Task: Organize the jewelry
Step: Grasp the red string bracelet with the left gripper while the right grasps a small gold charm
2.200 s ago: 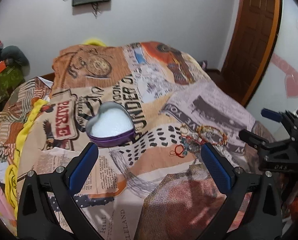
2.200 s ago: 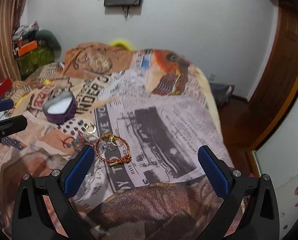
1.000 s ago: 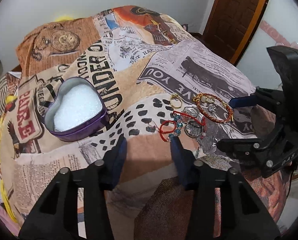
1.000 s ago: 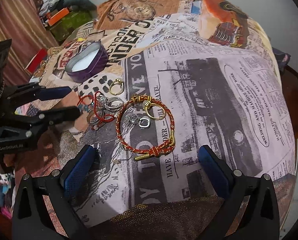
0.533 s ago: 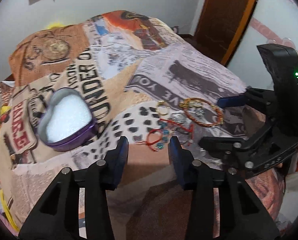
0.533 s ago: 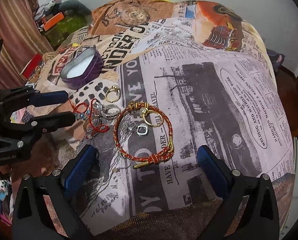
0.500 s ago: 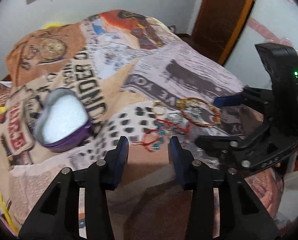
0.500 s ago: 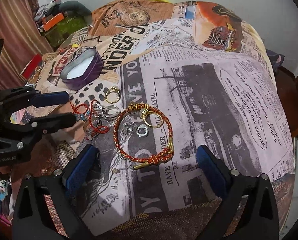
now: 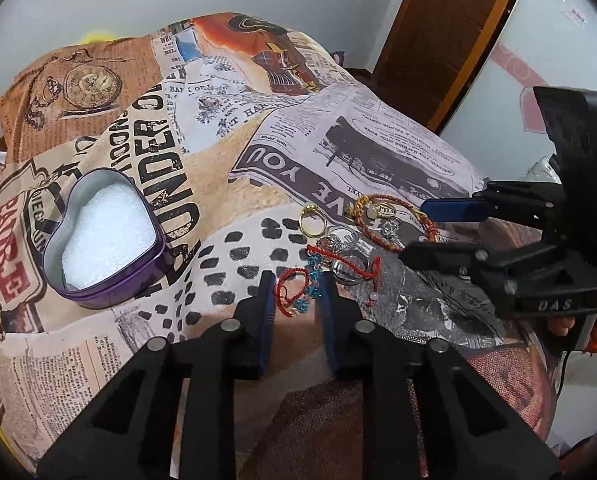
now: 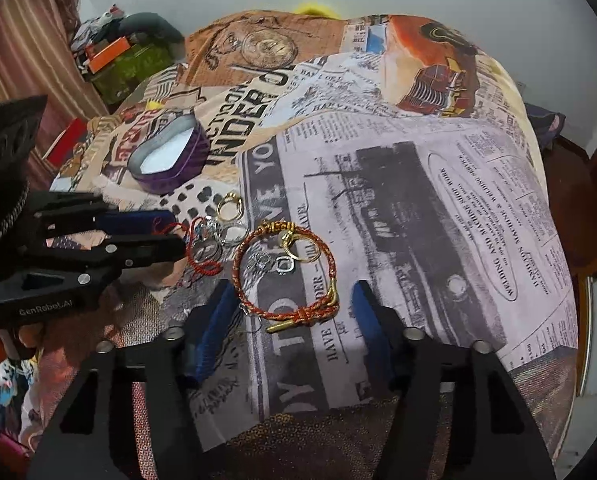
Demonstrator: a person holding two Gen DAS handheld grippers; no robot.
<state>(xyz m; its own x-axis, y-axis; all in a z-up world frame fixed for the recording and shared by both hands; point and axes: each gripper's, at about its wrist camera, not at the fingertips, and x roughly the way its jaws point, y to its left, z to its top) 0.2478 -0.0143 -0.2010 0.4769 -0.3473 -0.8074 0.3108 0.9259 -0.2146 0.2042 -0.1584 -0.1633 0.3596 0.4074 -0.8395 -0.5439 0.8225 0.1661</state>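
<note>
Red beaded bracelet (image 9: 294,294) sits between the half-closed, empty left gripper (image 9: 296,284); right gripper (image 10: 292,300), wider, straddles the braided bracelet (image 10: 286,276). Next: pinch, carry to tin (image 9: 110,286).

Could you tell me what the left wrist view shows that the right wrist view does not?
Only the left wrist view shows the wooden door and the left gripper framing the red beaded bracelet. Only the right wrist view shows the striped curtain and the right gripper straddling the braided bracelet. Both show the heart-shaped tin and the gold ring.
</note>
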